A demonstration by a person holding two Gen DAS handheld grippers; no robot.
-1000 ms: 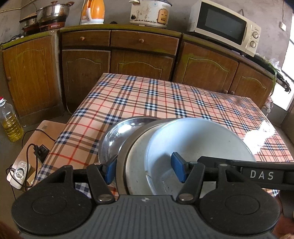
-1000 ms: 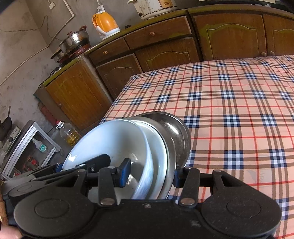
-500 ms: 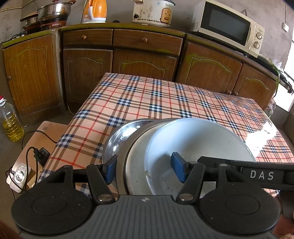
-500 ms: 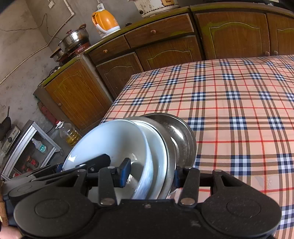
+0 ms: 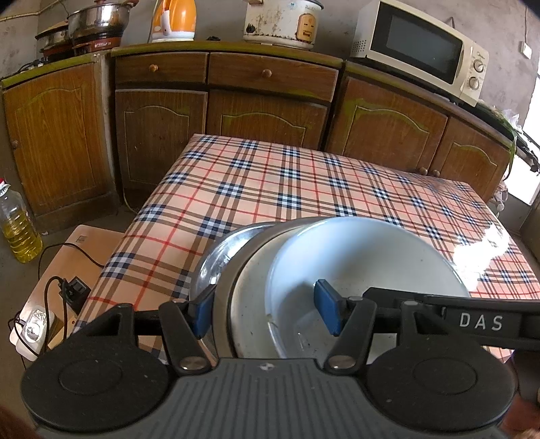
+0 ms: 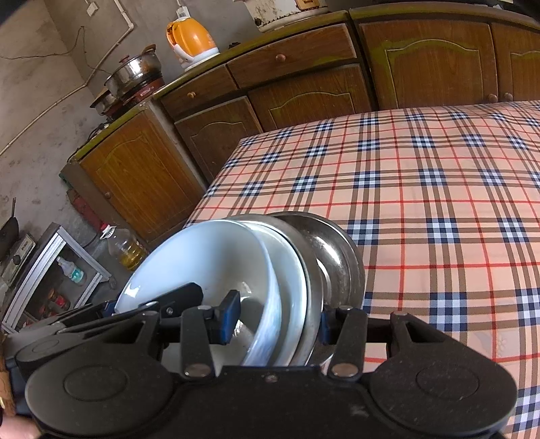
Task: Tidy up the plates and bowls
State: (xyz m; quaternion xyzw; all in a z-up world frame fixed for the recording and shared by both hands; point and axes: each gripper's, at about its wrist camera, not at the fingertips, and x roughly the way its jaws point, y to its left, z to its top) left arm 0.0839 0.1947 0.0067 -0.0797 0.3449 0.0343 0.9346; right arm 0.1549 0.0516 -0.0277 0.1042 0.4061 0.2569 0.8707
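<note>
A tilted stack of dishes is clamped between both grippers over the table's near left corner. Innermost is a white bowl [image 5: 364, 263] [image 6: 202, 260], then a white plate [image 5: 249, 304] [image 6: 290, 280], then steel plates [image 5: 222, 256] [image 6: 334, 256] on the outside. My left gripper [image 5: 265, 312] is shut on the stack's rim, one blue pad inside the bowl and one against the steel. My right gripper [image 6: 276, 322] grips the opposite rim the same way. Each wrist view also shows the other gripper's black finger [image 5: 438, 304] [image 6: 175, 297] reaching into the bowl. I cannot tell whether the stack touches the table.
The table [image 5: 303, 189] wears a plaid cloth. Behind it stand brown cabinets [image 5: 263, 111] with a microwave [image 5: 422, 47], a rice cooker [image 5: 283, 20], an orange kettle [image 5: 173, 20] and a pot [image 5: 98, 17]. An oil bottle [image 5: 18, 229], a power strip [image 5: 33, 327] and a metal shelf [image 6: 50, 280] are at floor level on the left.
</note>
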